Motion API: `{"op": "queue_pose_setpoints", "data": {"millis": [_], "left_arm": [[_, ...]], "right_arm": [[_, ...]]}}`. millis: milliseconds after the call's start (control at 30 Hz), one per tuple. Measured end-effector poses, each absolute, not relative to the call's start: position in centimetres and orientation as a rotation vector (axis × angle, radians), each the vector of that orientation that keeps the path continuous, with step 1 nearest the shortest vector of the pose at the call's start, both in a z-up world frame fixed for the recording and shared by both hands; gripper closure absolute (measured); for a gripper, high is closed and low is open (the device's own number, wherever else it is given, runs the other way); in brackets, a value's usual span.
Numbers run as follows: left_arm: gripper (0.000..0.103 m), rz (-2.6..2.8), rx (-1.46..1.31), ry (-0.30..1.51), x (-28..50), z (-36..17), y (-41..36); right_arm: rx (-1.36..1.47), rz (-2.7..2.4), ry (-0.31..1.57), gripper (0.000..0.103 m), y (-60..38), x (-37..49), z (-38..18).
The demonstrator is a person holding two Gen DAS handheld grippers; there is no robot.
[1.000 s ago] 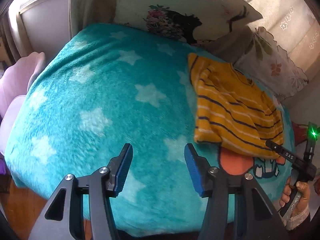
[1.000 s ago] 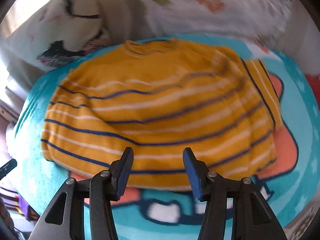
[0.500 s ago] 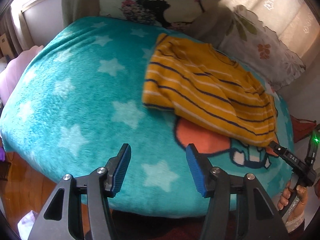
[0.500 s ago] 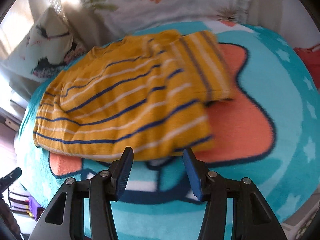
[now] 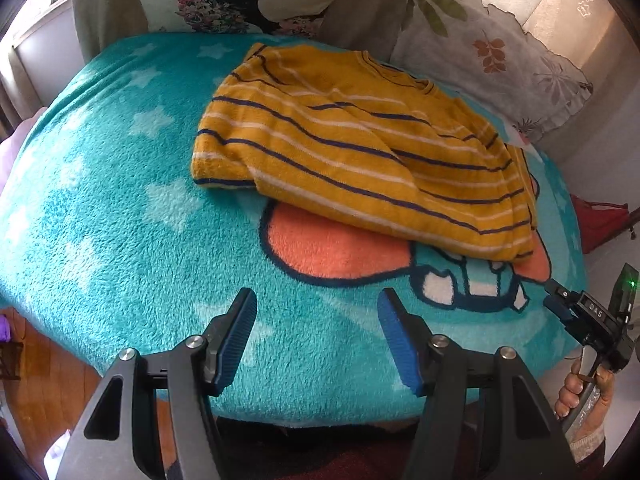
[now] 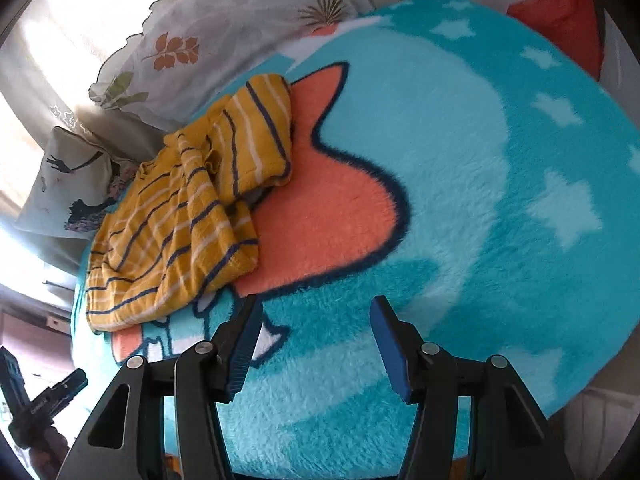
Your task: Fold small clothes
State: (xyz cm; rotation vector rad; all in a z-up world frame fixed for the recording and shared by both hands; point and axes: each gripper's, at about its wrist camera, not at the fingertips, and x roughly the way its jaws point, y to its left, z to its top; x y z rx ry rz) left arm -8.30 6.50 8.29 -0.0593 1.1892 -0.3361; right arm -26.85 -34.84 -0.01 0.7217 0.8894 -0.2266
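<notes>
My yellow striped shirt [image 5: 360,152] lies folded on the teal star blanket [image 5: 120,220], below the pillows [image 5: 480,40]. My left gripper [image 5: 316,340] and right gripper [image 6: 312,344] have just been opening, nothing between them. Only the left view shows my hand [image 5: 580,388].

A bedroom in a home: a bed [image 5: 100,208] covered by a fluffy turquoise blanket [image 5: 132,264] with white stars and a cartoon figure, and two printed pillows [image 5: 472,40] propped at twelve o'clock against a sunlit curtain [image 5: 572,12]. Wooden flooring [image 5: 44,380] shows past the bed's edge at seven o'clock.
</notes>
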Motion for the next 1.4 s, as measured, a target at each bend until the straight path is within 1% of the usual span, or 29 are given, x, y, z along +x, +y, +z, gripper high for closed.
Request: {"op": "queue_pose_setpoints", "data": {"millis": [67, 167, 267, 333, 400, 500, 633, 667, 700, 733, 767, 800, 867, 967, 1100, 1333, 1367, 1400], "left_arm": [[0.041, -0.324, -0.060, 1.187, -8.3, 8.4, 6.6], [0.041, -0.303, -0.062, 1.175, -8.4, 8.7, 7.0], [0.041, -0.278, -0.074, 1.178, -8.4, 8.6, 7.7], [0.041, -0.260, -0.087, 1.186, -8.4, 8.4, 8.2], [0.041, -0.246, -0.093, 1.190, -8.5, 8.3, 8.5], [0.041, -0.232, -0.085, 1.183, -8.8, 8.5, 8.8], [0.041, -0.189, -0.095, 1.178, -9.3, 8.6, 10.0], [0.041, -0.177, -0.101, 1.179, -9.4, 8.5, 10.3], [0.041, -0.155, -0.117, 1.180, -9.5, 8.5, 11.1], [0.041, -0.142, -0.126, 1.180, -9.6, 8.5, 11.6], [0.041, -0.124, -0.137, 1.179, -9.7, 8.5, 12.2], [0.041, -0.103, -0.149, 1.178, -9.8, 8.6, 12.9], [0.041, -0.079, -0.165, 1.177, -9.9, 8.6, 13.8], [0.041, -0.066, -0.171, 1.192, -9.7, 8.1, 14.4], [0.041, -0.089, -0.160, 1.225, -9.1, 7.3, 13.9], [0.041, -0.159, -0.114, 1.242, -8.0, 6.7, 11.9], [0.041, -0.166, -0.109, 1.239, -7.8, 6.8, 11.7], [0.041, -0.174, -0.107, 1.234, -7.5, 6.8, 11.6]], "right_arm": [[0.692, -0.255, 0.879, 0.043, -34.6, -25.9, 0.5], [0.673, -0.238, 0.813, 0.043, -34.6, -24.7, 2.2], [0.643, -0.181, 0.809, 0.043, -34.1, -22.3, 3.1], [0.556, -0.151, 0.803, 0.046, -33.0, -20.3, 4.2], [0.478, -0.106, 0.794, 0.058, -31.5, -17.7, 5.3], [0.472, -0.005, 0.799, 0.066, -29.9, -13.1, 6.1], [0.507, 0.057, 0.883, 0.066, -29.4, -7.9, 4.0], [0.484, 0.031, 0.926, 0.068, -29.6, -6.4, 2.8], [0.463, 0.008, 0.941, 0.082, -29.8, -5.6, 2.3], [0.433, -0.016, 0.940, 0.090, -30.0, -5.1, 1.9], [0.391, -0.064, 0.929, 0.092, -30.4, -4.8, 2.1], [0.361, -0.113, 0.939, 0.092, -30.7, -4.6, 2.2], [0.436, -0.086, 0.911, 0.091, -32.2, -5.1, 2.9], [0.547, -0.103, 0.837, 0.084, -35.3, -7.4, 4.1], [0.613, -0.145, 0.804, 0.083, -38.0, -10.1, 4.6], [0.601, -0.101, 0.812, 0.081, -35.6, -12.2, 4.3], [0.596, -0.082, 0.810, 0.076, -34.9, -12.3, 4.6], [0.589, -0.065, 0.810, 0.068, -34.3, -12.4, 4.9]]}}
